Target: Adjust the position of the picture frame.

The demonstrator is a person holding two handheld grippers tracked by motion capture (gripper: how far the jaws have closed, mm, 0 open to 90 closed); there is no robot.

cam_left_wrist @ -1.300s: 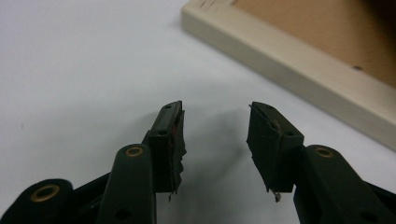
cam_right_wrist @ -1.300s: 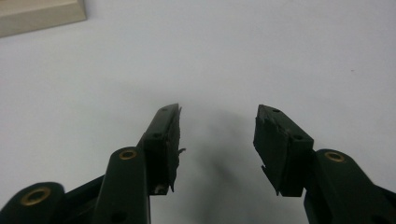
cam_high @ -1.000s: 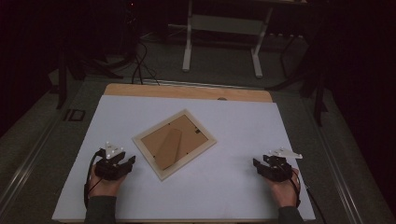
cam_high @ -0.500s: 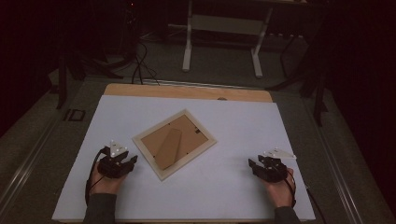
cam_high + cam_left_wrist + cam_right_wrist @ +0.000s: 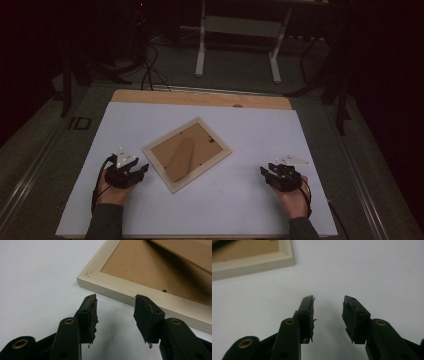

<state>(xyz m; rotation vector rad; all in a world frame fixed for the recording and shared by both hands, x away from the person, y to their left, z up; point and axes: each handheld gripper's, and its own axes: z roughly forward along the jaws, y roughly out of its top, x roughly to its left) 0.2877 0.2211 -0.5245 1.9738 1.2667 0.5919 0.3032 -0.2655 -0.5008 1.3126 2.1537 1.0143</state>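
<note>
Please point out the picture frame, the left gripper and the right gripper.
picture frame (image 5: pixel 187 153), high view, on its brown backing board.
left gripper (image 5: pixel 115 305), left gripper view, midway between its fingertips.
right gripper (image 5: pixel 328 306), right gripper view, midway between its fingertips.

picture frame (image 5: pixel 155 285) cut off, face hidden

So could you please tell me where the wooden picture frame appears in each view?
High view: picture frame at table centre, face down.
Left gripper view: upper right, its corner just beyond the tool.
Right gripper view: top left corner.
Shared landmark: the white table sheet.
</note>
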